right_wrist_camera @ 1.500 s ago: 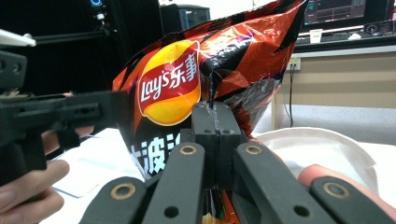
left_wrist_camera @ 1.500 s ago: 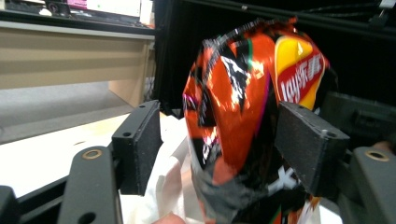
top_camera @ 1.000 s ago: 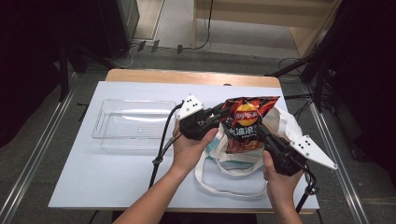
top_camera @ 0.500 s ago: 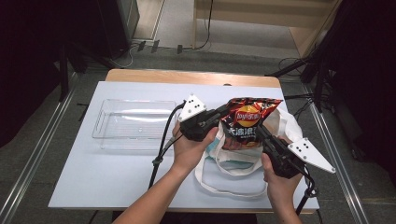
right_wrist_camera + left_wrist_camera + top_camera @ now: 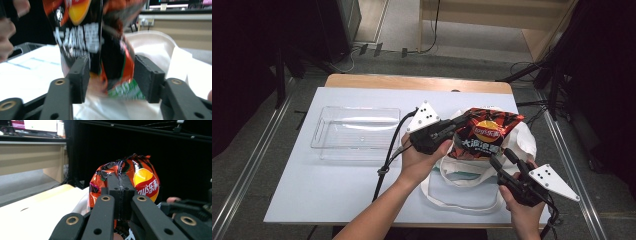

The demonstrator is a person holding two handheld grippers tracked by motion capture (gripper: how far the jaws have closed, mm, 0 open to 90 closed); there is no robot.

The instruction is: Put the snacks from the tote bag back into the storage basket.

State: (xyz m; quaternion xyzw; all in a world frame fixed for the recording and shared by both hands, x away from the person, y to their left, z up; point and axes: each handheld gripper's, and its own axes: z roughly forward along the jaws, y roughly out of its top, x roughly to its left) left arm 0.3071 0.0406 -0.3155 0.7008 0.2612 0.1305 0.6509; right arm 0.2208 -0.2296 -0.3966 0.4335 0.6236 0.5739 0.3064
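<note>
White table (image 5: 337, 185); clear tray (image 5: 354, 132) beside chip bag (image 5: 484, 132).

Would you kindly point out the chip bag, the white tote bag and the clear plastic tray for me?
chip bag (image 5: 486, 131), high view, on the yellow logo of its front face.
white tote bag (image 5: 526, 142), high view, on its right rim.
clear plastic tray (image 5: 317, 132), high view, on its left handle wall.

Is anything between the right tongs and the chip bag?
No. The chip bag already sits between the open jaws of the right tongs, while the left tongs pinch its upper edge above the tote bag.
</note>
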